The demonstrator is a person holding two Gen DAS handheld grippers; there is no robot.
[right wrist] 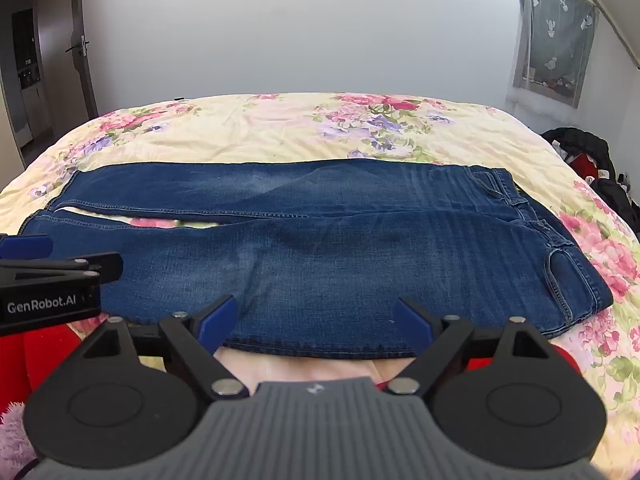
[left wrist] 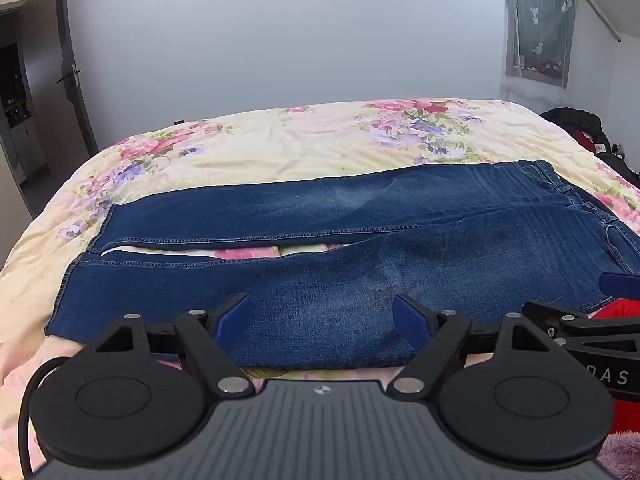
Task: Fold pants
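Note:
Blue jeans (left wrist: 340,248) lie flat across the floral bed (left wrist: 280,136), legs to the left, waistband to the right, with a narrow gap between the legs. My left gripper (left wrist: 324,314) is open, hovering over the near edge of the closer leg. My right gripper (right wrist: 316,318) is open too, over the near edge of the jeans (right wrist: 320,248) closer to the thigh. Each gripper shows in the other's view: the right one at the right edge of the left wrist view (left wrist: 592,312), the left one at the left edge of the right wrist view (right wrist: 52,268). Neither holds cloth.
A dark pile of clothes (right wrist: 592,160) lies at the bed's right side. A door (left wrist: 68,64) stands at the left, a curtained window (right wrist: 556,48) at the right. Red cloth (right wrist: 48,348) and a pink blanket (right wrist: 300,368) lie near me.

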